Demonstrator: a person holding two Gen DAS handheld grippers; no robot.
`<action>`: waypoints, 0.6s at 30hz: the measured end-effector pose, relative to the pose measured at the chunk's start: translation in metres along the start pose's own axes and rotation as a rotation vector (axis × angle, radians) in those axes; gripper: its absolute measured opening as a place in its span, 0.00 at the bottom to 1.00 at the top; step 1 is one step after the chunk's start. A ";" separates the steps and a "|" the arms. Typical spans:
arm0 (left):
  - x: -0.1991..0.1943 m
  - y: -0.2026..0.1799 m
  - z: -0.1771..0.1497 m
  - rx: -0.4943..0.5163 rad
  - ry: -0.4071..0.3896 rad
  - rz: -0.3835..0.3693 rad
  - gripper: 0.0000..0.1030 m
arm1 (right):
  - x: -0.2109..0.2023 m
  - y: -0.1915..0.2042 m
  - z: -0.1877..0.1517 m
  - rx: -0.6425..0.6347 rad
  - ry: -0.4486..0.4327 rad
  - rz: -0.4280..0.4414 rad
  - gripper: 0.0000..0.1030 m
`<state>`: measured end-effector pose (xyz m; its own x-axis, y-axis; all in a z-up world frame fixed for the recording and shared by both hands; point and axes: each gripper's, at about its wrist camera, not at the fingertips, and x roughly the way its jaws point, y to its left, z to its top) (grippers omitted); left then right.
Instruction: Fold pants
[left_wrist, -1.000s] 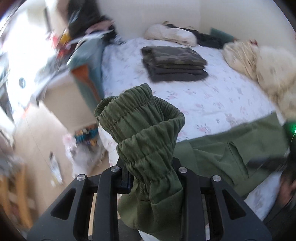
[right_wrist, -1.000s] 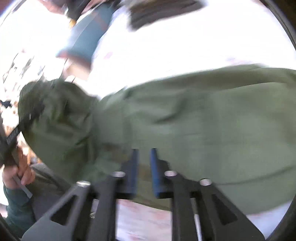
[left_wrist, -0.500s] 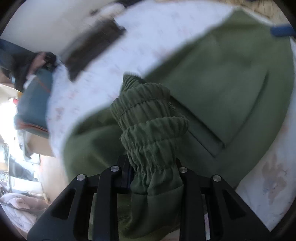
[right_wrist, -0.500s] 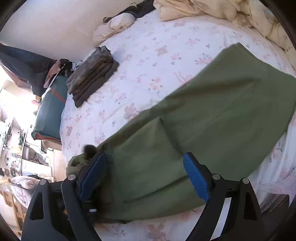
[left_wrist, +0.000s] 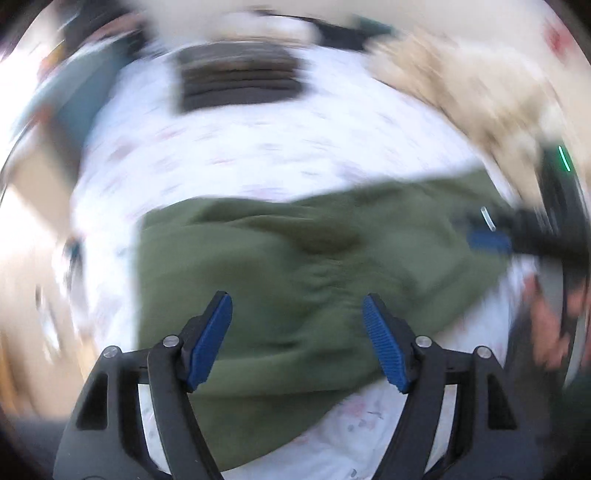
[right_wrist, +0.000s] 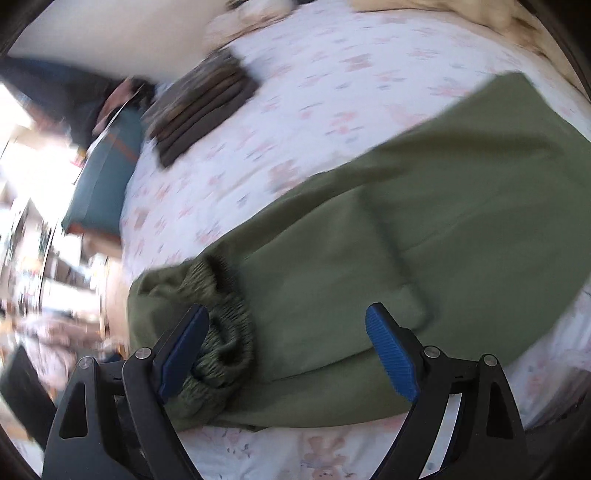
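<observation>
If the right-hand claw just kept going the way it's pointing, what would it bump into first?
Most likely the green pants on the bed: the open right gripper points down at them, nothing between. Depth is hard to judge.

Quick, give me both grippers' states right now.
Left gripper: open, jaws just opened, holding nothing; the green pants lie on the bed below.
Right gripper: open, holding nothing, over the pants.

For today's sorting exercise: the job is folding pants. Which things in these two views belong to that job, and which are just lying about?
Part of the job:
- green pants, lying on the floral bedsheet
- left gripper, jaws just opened, nothing gripped
- right gripper, jaws open

Just lying about:
- stack of dark folded clothes
- cream blanket
- teal cushion
</observation>
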<state>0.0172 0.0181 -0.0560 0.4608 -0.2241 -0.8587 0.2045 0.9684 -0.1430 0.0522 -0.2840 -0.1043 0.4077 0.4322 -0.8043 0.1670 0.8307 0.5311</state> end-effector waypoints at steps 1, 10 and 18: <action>0.004 0.017 -0.001 -0.050 0.004 0.049 0.68 | 0.008 0.012 -0.005 -0.045 0.029 0.016 0.87; 0.080 0.057 -0.029 -0.147 0.292 0.269 0.68 | 0.096 0.057 -0.049 -0.309 0.225 -0.236 0.86; 0.035 0.032 -0.013 -0.196 0.064 0.168 0.68 | 0.027 0.003 -0.050 0.051 0.135 -0.042 0.88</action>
<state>0.0282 0.0424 -0.0973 0.4177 -0.0569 -0.9068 -0.0445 0.9956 -0.0830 0.0182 -0.2526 -0.1377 0.2753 0.4438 -0.8528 0.2278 0.8317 0.5064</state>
